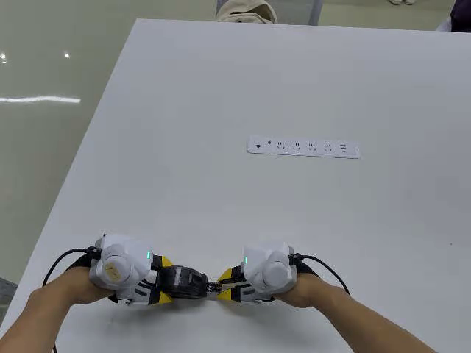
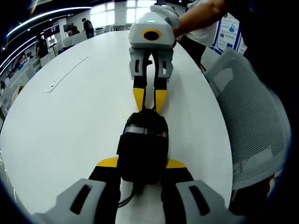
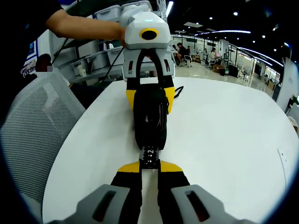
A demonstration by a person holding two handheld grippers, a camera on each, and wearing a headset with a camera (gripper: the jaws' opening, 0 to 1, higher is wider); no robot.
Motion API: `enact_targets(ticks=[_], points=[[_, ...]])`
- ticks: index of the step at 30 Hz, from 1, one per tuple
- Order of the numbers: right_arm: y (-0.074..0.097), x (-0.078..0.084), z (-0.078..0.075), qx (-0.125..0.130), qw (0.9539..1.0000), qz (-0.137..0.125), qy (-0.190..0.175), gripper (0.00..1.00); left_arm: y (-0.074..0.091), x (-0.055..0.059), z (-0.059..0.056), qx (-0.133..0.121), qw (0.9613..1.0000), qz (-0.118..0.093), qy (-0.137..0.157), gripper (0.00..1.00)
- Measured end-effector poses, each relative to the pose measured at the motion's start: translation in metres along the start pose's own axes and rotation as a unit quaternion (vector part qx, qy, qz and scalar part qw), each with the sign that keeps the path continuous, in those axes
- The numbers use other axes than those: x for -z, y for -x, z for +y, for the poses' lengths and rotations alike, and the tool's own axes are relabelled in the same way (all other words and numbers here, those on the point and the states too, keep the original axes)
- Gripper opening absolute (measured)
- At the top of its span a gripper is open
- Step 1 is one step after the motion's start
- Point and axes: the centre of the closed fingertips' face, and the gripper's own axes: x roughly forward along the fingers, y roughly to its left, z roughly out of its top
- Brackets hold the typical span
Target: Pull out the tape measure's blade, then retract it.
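**Desk:** Where does the job stand?

**Photographer:** At the very start, by my reading. At the 6 o'clock edge of the white bench (image 1: 294, 88), the left gripper (image 1: 165, 280) is clamped across the black tape measure (image 1: 185, 282), its yellow-tipped jaws pressed to either side of the case.

**Desk:** And the other one?

**Photographer:** The right gripper (image 3: 149, 167) faces it from the tape measure's 3 o'clock. Its jaws are closed on the end hook (image 3: 149, 155) of the blade, just beside the mouth of the case.

**Desk:** So how much blade is out?

**Photographer:** Next to none. A short stub shows between the case and the right gripper's tips, and the two grippers sit almost nose to nose. Both holds look set, but the pull-out has hardly begun, and the retraction has yet to come.

**Desk:** Anything in the way?

**Photographer:** A white power strip (image 1: 303, 147) lies flat at about 1 o'clock from the grippers, well apart. The bench out toward 3 o'clock looks open for the draw.
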Motion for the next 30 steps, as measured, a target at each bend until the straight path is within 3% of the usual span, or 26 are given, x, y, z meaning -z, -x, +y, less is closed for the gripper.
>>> enact_targets(ticks=[30], points=[[0.014,0.010,0.003,-0.004,1.0000,0.001,0.001,0.09,-0.002,-0.001,-0.001,0.005,1.0000,0.004,0.000,0.29]])
